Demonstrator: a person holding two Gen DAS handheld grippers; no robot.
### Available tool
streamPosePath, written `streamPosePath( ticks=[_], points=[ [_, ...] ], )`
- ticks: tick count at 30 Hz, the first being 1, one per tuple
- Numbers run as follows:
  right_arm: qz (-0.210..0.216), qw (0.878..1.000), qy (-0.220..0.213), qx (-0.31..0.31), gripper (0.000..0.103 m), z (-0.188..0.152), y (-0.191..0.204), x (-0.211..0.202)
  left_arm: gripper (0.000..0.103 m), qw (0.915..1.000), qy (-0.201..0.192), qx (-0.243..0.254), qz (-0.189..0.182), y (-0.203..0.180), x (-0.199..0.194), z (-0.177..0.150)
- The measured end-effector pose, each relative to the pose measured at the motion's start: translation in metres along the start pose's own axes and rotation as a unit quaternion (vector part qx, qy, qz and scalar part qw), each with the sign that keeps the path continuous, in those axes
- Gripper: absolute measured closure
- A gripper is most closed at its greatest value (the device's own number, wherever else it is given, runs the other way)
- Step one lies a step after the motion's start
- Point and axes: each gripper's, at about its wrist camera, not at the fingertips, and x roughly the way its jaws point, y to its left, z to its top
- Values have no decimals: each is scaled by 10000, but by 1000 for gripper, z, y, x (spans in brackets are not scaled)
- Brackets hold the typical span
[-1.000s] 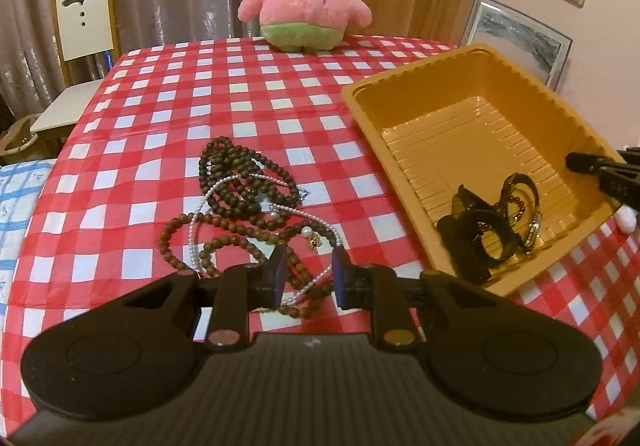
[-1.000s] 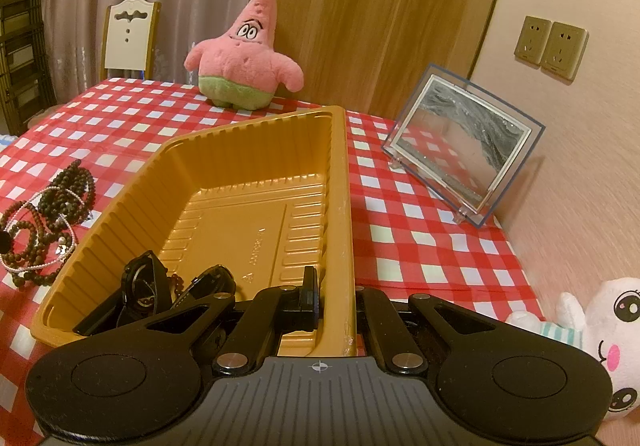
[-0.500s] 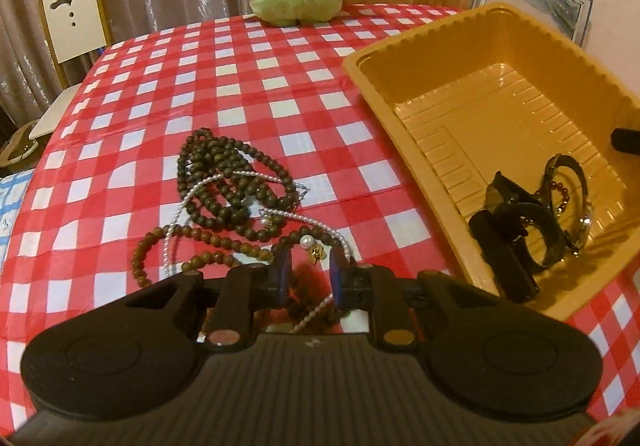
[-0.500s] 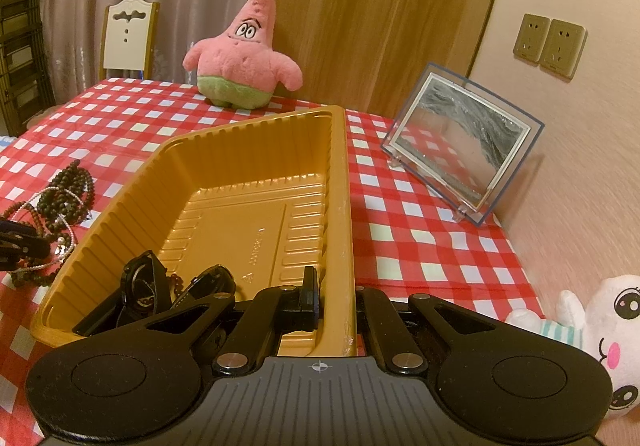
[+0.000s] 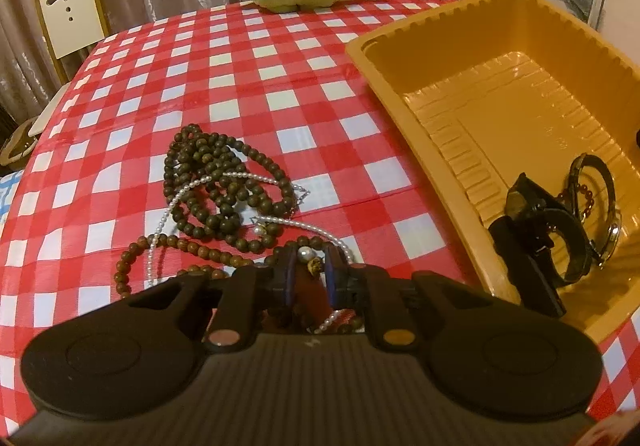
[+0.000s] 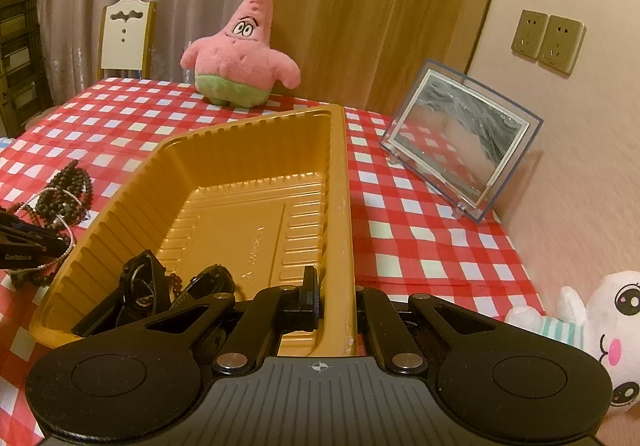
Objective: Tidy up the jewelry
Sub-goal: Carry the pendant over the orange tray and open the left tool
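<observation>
Tray (image 6: 340, 182): R gripper (image 6: 336, 296) clamped shut on its near rim, unmoved; watches (image 5: 552, 230) already inside

Bead tangle (image 5: 224, 182) on tablecloth (image 5: 280, 58) beside tray: L gripper (image 5: 308, 266) has dropped onto its near end since a sec ago, jaws closing, pearl strand (image 5: 304, 224) and pendant between them, not yet pinched. Pickup next, I judge

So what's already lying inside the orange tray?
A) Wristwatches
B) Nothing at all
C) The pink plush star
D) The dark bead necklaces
A: two dark wristwatches lie at the near end of the orange tray, while the beads sit out on the checked cloth.
</observation>
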Motion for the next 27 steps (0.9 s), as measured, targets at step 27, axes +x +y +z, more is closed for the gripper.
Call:
streamPosePath(
  ticks=[27],
  points=[
    [37,10000,-56,-47,100,4,0,0,95,9951,-743,166,-637,-16,-65,16]
  ],
)
